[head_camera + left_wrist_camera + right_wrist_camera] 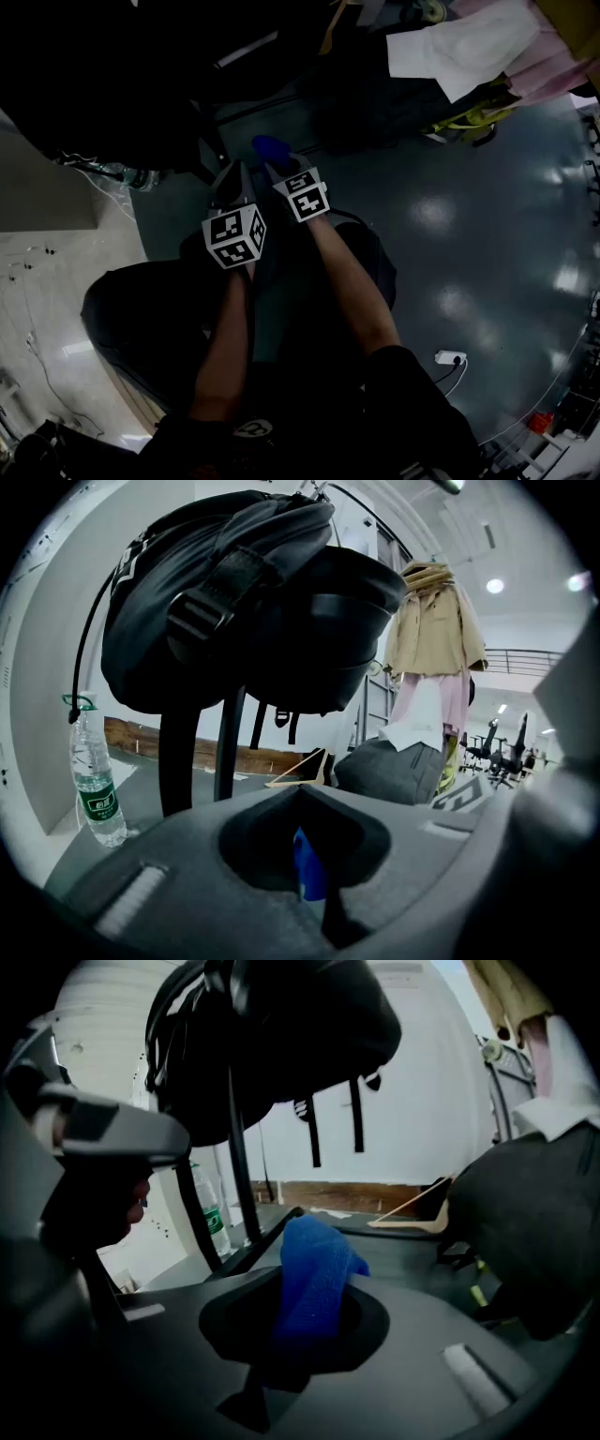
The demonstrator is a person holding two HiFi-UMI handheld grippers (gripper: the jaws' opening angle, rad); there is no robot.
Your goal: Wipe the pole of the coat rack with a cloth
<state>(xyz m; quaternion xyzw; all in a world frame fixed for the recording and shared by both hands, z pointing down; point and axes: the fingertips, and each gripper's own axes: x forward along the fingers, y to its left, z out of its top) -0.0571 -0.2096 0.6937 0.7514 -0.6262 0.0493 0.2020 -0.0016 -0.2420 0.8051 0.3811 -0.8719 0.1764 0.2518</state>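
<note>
Right tongs [300, 1302] clenched on blue cloth [317, 1265], left tongs [305, 808] closed together, black backpack [244, 602] hanging ahead.

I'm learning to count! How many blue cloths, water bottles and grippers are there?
Cloth: 1
Bottle: 1
Grippers: 2 (left gripper, right gripper)
Total: 4

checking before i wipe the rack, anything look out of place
A wooden hanger lies flat on the floor near the coat rack instead of hanging, and a water bottle stands on the floor by the rack's legs. Nothing looks spilled or broken.
</note>
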